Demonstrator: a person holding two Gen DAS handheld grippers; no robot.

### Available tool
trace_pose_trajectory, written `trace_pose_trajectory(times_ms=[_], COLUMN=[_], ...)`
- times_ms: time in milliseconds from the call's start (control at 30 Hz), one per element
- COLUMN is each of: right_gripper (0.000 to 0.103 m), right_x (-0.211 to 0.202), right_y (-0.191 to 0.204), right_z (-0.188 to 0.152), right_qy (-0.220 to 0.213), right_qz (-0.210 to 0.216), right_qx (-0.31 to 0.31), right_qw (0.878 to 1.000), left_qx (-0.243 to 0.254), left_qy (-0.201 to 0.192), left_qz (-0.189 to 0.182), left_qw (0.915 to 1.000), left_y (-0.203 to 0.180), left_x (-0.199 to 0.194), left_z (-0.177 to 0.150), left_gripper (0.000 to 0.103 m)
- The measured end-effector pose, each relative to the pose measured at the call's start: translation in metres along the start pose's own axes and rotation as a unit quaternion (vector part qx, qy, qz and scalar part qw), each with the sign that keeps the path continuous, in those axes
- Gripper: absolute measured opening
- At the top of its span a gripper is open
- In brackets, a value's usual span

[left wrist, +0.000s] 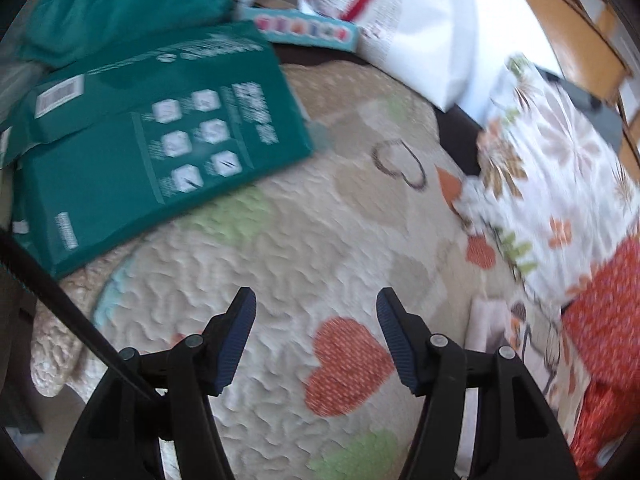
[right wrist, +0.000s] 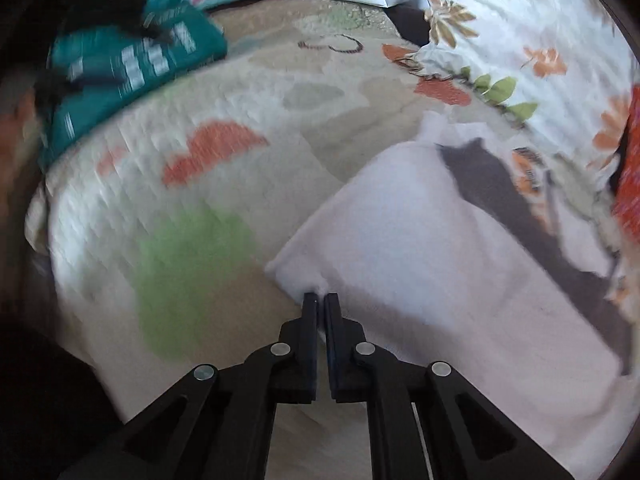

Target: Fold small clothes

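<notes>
A: Where's the garment right now?

B: The small white cloth garment lies on the quilted bedspread with orange and green hearts, and the right gripper has its jaws pressed together on the near corner of it. The grip looks thin, just the very edge of the fabric.

A: So it could slip?

B: That's my worry. A pinch on so little cloth may let go if the corner is pulled fast, and the view is blurred, so the hand seems to be travelling quickly. The garment would drop crumpled instead of flat.

A: And the other side?

B: The left gripper hangs over bare bedspread, jaws spread, nothing between them. With only one corner held, the cloth may drag and bunch, or fold crooked.

A: Anything in the way?

B: The teal cardboard box with white pictograms and the floral-print pillow crowd the free space; a wide swing could snag either.
</notes>
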State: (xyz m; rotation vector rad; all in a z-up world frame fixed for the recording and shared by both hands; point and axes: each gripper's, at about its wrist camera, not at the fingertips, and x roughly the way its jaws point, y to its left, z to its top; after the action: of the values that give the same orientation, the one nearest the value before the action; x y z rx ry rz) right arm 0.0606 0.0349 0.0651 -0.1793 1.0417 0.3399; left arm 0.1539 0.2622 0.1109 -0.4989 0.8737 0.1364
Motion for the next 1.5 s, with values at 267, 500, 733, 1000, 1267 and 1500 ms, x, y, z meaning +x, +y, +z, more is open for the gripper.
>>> trace_pose_trajectory(times_ms=[267, 500, 733, 1000, 1267, 1500], right_gripper=[0.002, 0.002, 0.057, 0.049, 0.008, 0.008], right_x=[0.013, -0.023, -0.031, 0.02, 0.01, -0.117], right_y=[0.01, -0.002, -0.002, 0.043, 0.0, -0.157], right_z=[0.007, -0.005, -0.009, -0.004, 0.026, -0.018], right_qy=[0.01, -0.019, -0.032, -0.042, -0.044, -0.147], right_qz=[0.069, 0.033, 0.003, -0.173, -0.109, -0.057], right_qx=[0.029, 0.012, -0.029, -0.148, -0.007, 0.217], right_qw=[0.997, 0.999, 0.999, 0.973, 0.993, 0.963], left_qx=[-0.025, 0.014, 0.002, -0.015, -0.005, 0.065], left_qy=[0.001, 0.011, 0.011, 0.015, 0.017, 0.04], left_qz=[0.0, 0.0, -0.001, 0.007, 0.007, -0.017], left_qw=[0.9997, 0.9998, 0.9999, 0.9997, 0.9998, 0.9969], left_y=[0.015, -0.007, -0.009, 0.005, -0.01, -0.071], left_x=[0.001, 0.008, 0.009, 0.012, 0.012, 0.019], left_z=[0.003, -0.006, -0.007, -0.003, -0.011, -0.041], left_gripper=[0.062, 0.063, 0.064, 0.066, 0.066, 0.066])
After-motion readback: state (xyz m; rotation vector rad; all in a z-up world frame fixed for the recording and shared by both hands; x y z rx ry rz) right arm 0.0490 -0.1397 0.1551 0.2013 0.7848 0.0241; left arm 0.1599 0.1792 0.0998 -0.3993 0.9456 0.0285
